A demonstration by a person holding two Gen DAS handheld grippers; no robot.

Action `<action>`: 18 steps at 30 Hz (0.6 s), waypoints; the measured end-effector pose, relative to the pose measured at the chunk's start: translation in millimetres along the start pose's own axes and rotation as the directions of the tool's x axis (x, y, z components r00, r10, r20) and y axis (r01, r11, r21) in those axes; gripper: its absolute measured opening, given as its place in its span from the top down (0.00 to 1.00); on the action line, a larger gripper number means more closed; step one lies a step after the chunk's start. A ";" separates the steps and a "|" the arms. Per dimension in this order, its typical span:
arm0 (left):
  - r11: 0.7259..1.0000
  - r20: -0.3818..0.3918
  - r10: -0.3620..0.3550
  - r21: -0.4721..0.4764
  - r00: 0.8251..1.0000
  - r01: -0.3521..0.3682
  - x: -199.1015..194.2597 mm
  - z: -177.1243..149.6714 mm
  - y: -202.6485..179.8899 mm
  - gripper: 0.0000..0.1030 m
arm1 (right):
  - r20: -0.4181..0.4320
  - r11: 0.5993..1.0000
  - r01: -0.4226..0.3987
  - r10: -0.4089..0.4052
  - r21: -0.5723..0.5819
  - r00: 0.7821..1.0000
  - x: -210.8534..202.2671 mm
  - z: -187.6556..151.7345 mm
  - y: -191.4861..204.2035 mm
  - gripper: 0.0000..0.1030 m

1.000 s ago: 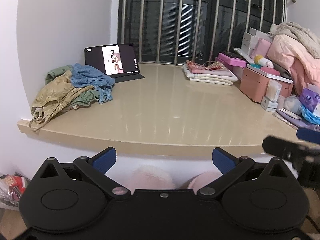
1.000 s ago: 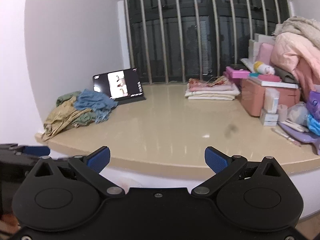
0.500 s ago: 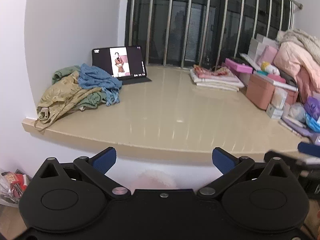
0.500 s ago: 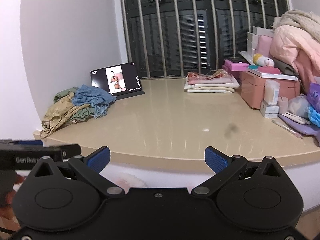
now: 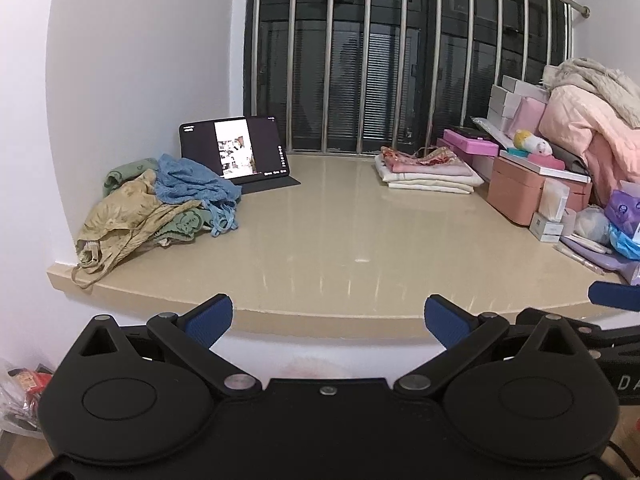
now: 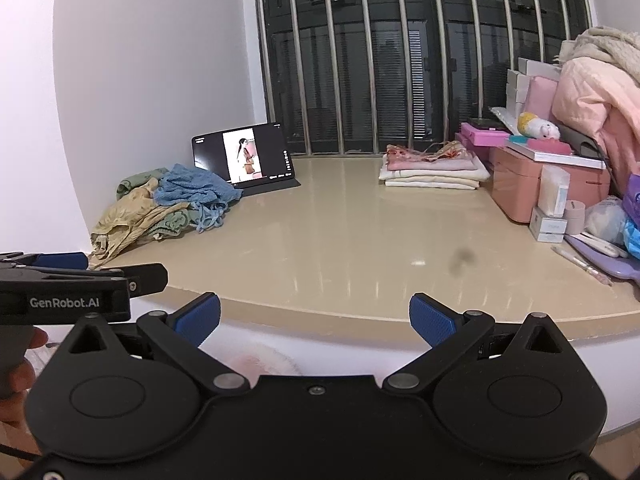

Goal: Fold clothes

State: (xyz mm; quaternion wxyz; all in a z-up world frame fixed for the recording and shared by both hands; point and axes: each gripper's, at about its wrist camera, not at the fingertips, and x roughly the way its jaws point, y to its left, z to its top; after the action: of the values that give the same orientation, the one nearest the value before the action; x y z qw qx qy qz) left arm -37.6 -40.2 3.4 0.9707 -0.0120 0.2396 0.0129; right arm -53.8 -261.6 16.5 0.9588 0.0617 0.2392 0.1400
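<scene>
two groups of clothes lie on the beige ledge [image 5: 340, 240]. at the back right, beside the pink box [image 5: 520, 190], a folded stack [image 5: 428, 172] sits flat and neat, so a part of the folding looks done. at the left, near the tablet [image 5: 236, 152], a crumpled pile [image 5: 160, 200] of yellow, green and blue garments lies loose, and this is what i judge is left to fold. the left gripper [image 5: 328, 318] and the right gripper [image 6: 314, 314] both hang in front of the ledge edge, jaws spread wide, holding nothing. both are well apart from the pile and the stack.
</scene>
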 end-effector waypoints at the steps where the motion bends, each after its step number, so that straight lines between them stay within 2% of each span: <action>1: 1.000 -0.002 0.000 0.004 1.000 0.000 0.7 -0.3 -0.5 0.00 | 0.000 1.000 0.000 0.000 0.000 1.000 0.2 -0.1 -0.1 0.01; 8: 0.999 0.030 -0.032 0.011 0.999 0.032 1.7 4.5 9.6 0.00 | 0.026 1.000 -0.014 0.014 -0.024 1.000 0.8 3.7 0.0 0.01; 11: 1.000 0.034 -0.022 0.006 0.999 0.022 9.5 5.9 15.8 0.00 | 0.043 0.998 -0.020 0.022 -0.055 0.999 7.0 8.6 1.4 0.01; 18: 0.999 0.055 0.033 -0.034 0.998 -0.031 43.4 16.5 40.8 0.00 | 0.046 0.987 -0.131 0.136 -0.094 0.990 52.7 26.0 10.5 0.01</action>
State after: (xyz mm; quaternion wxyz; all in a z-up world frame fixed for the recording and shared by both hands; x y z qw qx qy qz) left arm 7.2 2.0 -2.8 0.9764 -0.0240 0.2122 0.0328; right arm 0.7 -237.2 18.0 0.9550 0.0375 0.2030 0.2129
